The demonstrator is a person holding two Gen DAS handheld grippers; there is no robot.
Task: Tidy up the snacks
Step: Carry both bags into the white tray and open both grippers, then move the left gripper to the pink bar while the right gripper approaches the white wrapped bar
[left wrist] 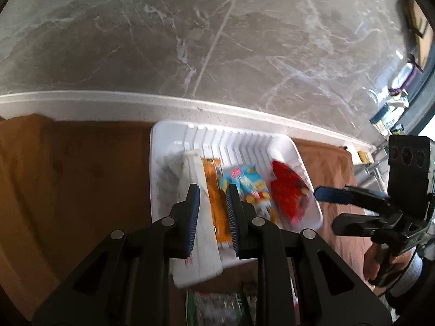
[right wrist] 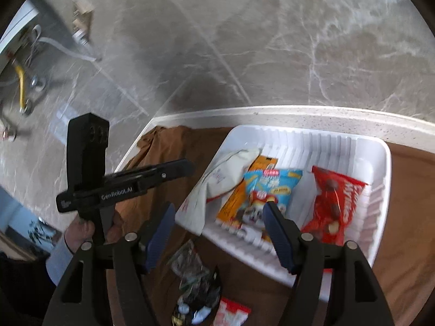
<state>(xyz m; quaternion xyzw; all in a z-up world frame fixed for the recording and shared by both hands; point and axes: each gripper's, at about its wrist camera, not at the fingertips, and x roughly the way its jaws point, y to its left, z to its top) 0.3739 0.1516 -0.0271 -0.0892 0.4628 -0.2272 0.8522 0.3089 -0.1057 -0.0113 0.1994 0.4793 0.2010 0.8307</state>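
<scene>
Jaws angled downward, empty: left gripper [left wrist: 212, 190] narrowly parted, right gripper [right wrist: 219, 205] wide above tray [right wrist: 387, 160]

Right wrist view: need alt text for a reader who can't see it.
A white ribbed tray on a brown cloth holds four snack packets side by side: white, orange, blue and red. The right tongs hang open and empty above its near edge. More packets lie on the cloth in front; the left tongs sit left.
</scene>
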